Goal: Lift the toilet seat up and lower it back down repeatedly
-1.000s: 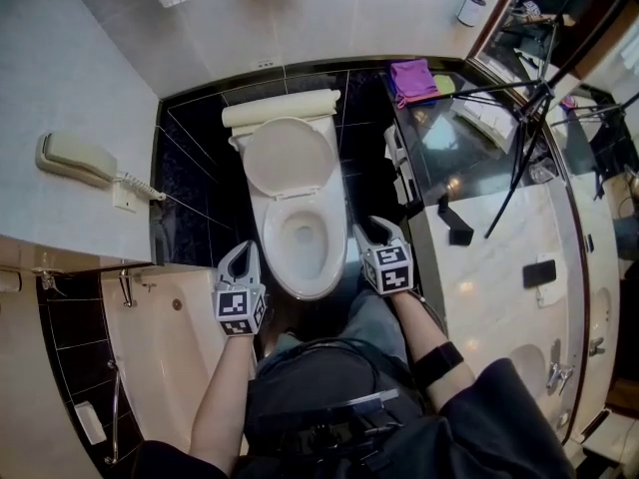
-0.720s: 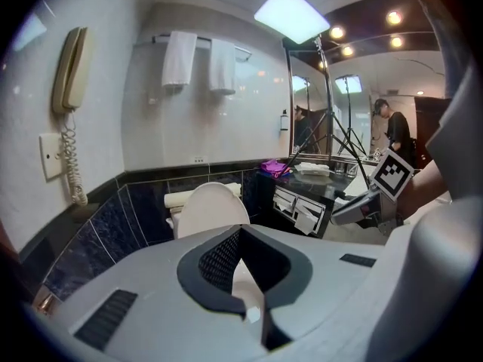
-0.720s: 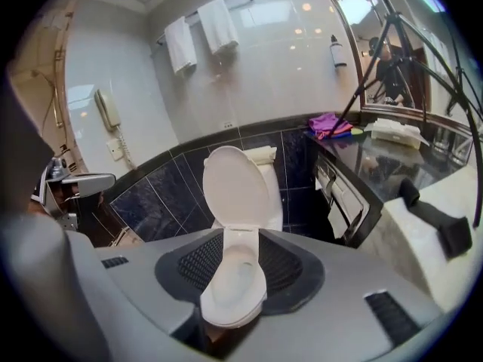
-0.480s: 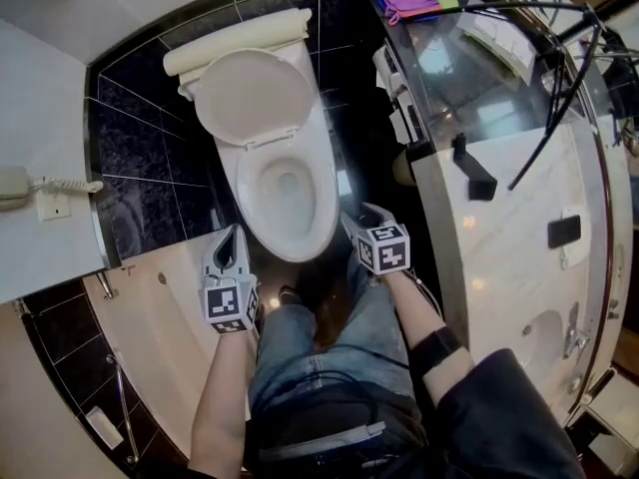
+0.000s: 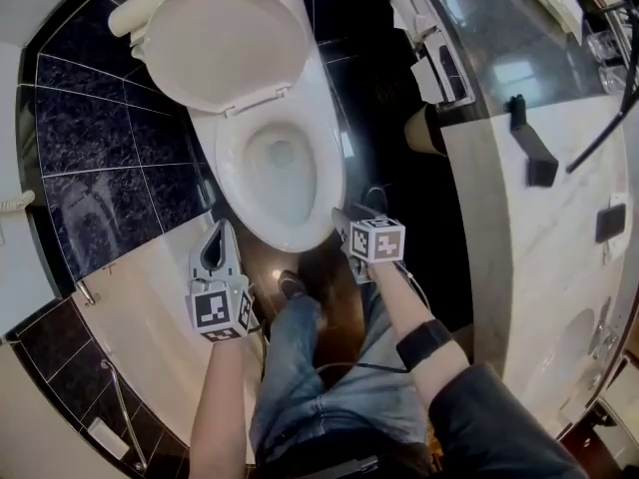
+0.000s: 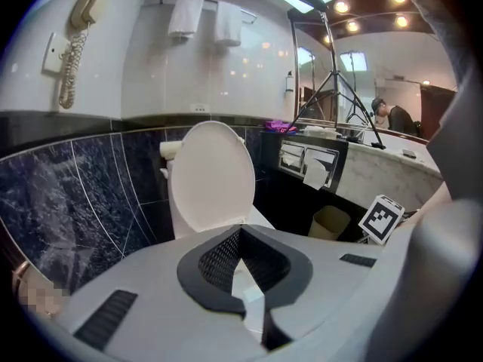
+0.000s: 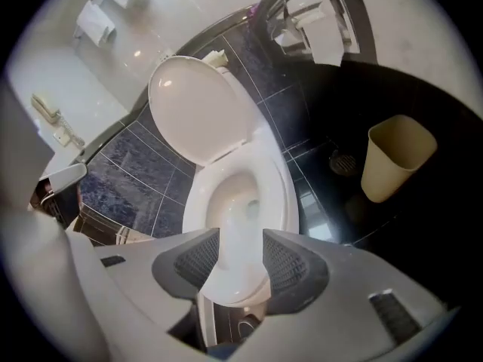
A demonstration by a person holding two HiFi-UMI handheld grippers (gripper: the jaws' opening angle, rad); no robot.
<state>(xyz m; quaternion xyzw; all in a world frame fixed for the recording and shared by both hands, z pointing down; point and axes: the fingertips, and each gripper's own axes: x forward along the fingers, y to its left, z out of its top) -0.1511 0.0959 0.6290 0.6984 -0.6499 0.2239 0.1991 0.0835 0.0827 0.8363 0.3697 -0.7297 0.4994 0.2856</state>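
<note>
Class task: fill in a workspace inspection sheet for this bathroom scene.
Surface: glossy black marbled floor tiles.
Job's things: white oval toilet lid raised; white toilet bowl open, untouched.
Clutter: beige plastic waste bin on floor.
Grippers: left tongs shut, empty; right tongs open, jaws just been opening, nothing between.
Cables: coiled telephone cord, hanging.
Surroundings: pale marble vanity counter, beige bathtub.

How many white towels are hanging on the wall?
2. The left white cloth towel and the right white cloth towel hang side by side high on the white wall. Others may be out of view.
</note>
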